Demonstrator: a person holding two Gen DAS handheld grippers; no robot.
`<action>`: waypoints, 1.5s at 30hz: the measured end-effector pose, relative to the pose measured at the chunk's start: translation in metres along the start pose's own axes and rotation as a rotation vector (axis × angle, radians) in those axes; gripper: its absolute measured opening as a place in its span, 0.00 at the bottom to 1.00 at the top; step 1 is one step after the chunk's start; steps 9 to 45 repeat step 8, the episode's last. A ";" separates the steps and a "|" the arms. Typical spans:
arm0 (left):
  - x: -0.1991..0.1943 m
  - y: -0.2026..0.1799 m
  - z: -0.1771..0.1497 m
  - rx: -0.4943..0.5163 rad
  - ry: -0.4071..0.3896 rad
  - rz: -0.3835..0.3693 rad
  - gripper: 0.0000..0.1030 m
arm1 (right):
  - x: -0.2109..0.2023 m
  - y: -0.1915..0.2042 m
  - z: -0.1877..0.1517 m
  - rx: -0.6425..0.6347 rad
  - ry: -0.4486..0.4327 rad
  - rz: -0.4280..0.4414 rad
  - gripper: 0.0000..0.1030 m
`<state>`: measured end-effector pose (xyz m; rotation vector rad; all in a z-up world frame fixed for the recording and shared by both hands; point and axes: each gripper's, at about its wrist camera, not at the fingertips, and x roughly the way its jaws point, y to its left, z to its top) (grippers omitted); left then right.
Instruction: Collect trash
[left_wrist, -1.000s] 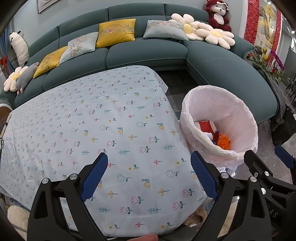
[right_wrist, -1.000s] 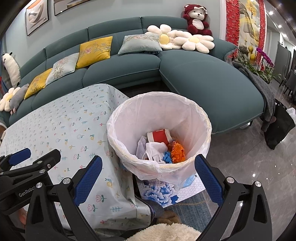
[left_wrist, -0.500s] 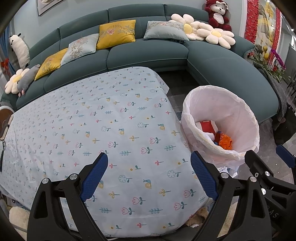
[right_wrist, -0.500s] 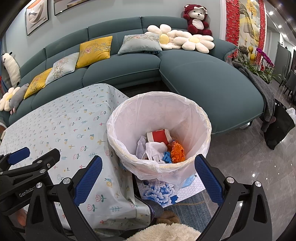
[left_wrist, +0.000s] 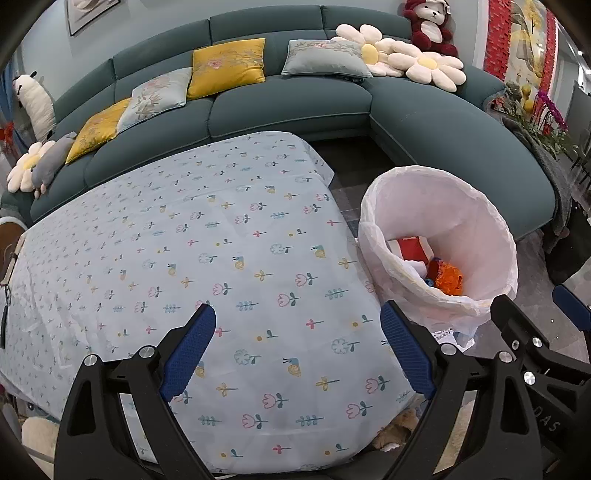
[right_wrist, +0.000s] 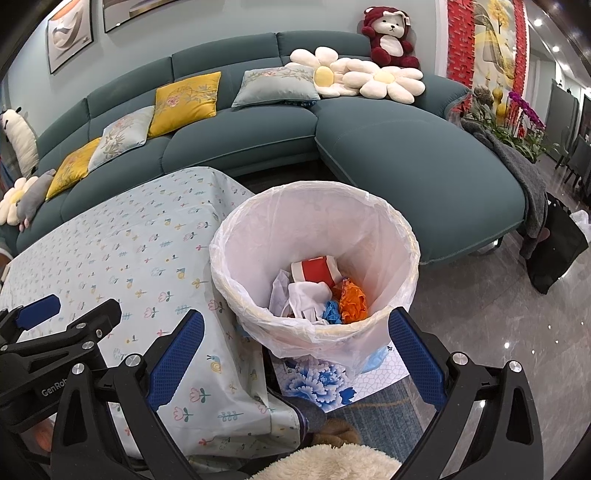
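A bin lined with a white bag (right_wrist: 369, 221) stands on the floor beside the table; it also shows in the left wrist view (left_wrist: 461, 221). Inside lie a red-and-white carton (right_wrist: 314, 271), white paper (right_wrist: 306, 299), an orange wrapper (right_wrist: 352, 301) and a blue scrap (right_wrist: 330, 312). My right gripper (right_wrist: 295, 343) is open and empty, held just in front of the bin's near rim. My left gripper (left_wrist: 299, 336) is open and empty over the table's floral cloth (left_wrist: 184, 240), left of the bin. No trash shows on the cloth.
A teal sectional sofa (right_wrist: 406, 155) with cushions and flower pillows wraps behind the table and bin. A blue-flowered mat (right_wrist: 321, 384) lies under the bin. A black bag (right_wrist: 561, 247) and potted flowers (right_wrist: 517, 118) stand at the right. Something furry (right_wrist: 332, 461) lies at the bottom edge.
The left wrist view has drifted slightly, so the table and bin sit a little lower and to the right. Both grippers stay open and empty; the bin's contents are unchanged.
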<state>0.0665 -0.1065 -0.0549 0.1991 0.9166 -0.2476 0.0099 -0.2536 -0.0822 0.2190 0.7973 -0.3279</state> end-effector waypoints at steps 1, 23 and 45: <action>0.000 -0.001 0.000 0.001 0.000 -0.003 0.84 | 0.000 0.000 0.001 0.003 -0.001 -0.001 0.93; 0.001 -0.002 0.001 -0.002 0.002 -0.014 0.84 | -0.001 -0.003 0.001 0.019 0.002 -0.005 0.93; 0.001 -0.002 0.001 -0.002 0.002 -0.014 0.84 | -0.001 -0.003 0.001 0.019 0.002 -0.005 0.93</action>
